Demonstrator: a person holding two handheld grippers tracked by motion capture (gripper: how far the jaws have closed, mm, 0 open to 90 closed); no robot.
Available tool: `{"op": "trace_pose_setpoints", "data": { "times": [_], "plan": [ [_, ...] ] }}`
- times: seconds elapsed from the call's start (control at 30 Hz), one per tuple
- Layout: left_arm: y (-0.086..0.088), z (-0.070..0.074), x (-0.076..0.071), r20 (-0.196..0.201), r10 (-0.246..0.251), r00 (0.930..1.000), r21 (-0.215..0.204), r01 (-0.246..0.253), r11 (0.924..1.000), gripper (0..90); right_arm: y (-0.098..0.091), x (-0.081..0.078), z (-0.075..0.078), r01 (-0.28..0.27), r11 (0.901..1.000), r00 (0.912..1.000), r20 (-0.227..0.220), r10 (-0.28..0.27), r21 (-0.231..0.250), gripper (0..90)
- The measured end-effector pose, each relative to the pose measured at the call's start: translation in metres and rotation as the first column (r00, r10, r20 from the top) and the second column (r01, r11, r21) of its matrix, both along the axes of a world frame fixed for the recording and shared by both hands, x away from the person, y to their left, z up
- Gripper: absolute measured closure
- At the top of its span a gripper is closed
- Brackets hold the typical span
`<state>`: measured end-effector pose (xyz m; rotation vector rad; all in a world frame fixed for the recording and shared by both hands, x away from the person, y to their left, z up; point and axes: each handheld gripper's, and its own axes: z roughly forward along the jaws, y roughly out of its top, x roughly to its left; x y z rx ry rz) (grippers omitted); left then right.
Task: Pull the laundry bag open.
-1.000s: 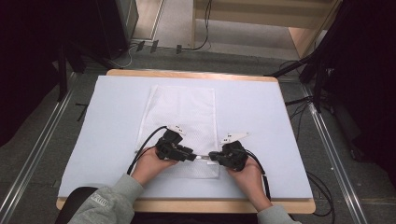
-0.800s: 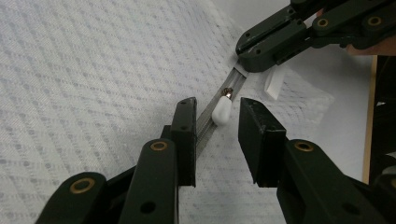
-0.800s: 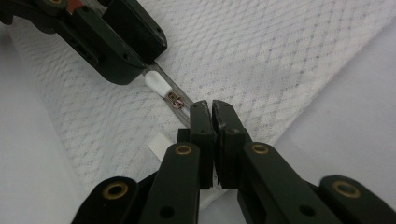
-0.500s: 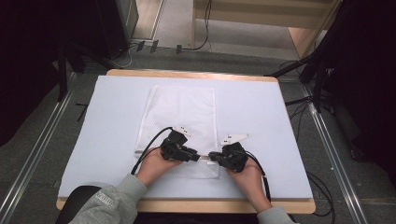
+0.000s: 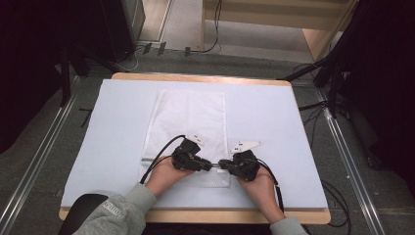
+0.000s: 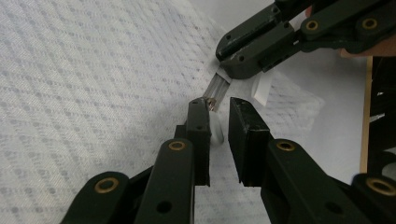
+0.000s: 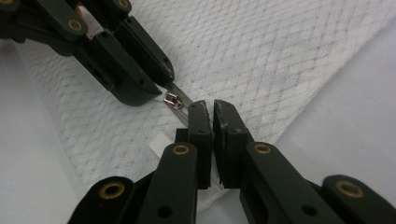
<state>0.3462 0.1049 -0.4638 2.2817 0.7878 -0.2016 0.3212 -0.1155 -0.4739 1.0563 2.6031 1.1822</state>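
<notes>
My left claw and my right claw met tip to tip over the near end of a white mesh bag, which lay flat on the pale blue table cover and stretched away from both claws toward the far side of the table. A grey zipper track ran along the bag's near edge, directly between the two claws. In the right gripper view, my right claw was pressed together on the zipper track and the bag edge, with only a thin line between its pads. Just ahead of its tips sat the small metal zipper slider, and beyond that my left claw came in from the upper left. In the left gripper view, my left claw had a visible gap between its pads; its jaws had just been closing. The slider lay at the tip of the left-hand pad in that view, touching or just beside it, and a pale piece showed in the gap; I could not tell whether it was gripped. Ahead of it, my right claw held the track. Both hands rested on the cover near the table's front edge.
</notes>
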Motion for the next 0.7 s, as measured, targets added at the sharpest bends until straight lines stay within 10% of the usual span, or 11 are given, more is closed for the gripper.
{"op": "trace_pose_setpoints", "data": {
  "times": [0.7],
  "plan": [
    [-0.0019,-0.0037,0.0081,-0.053,0.033,0.9980,-0.029,-0.035,0.9990,87.6,0.0046,0.0043,-0.0003,-0.014,0.9998,0.9992,0.037,0.014,-0.014,87.6]
  ]
}}
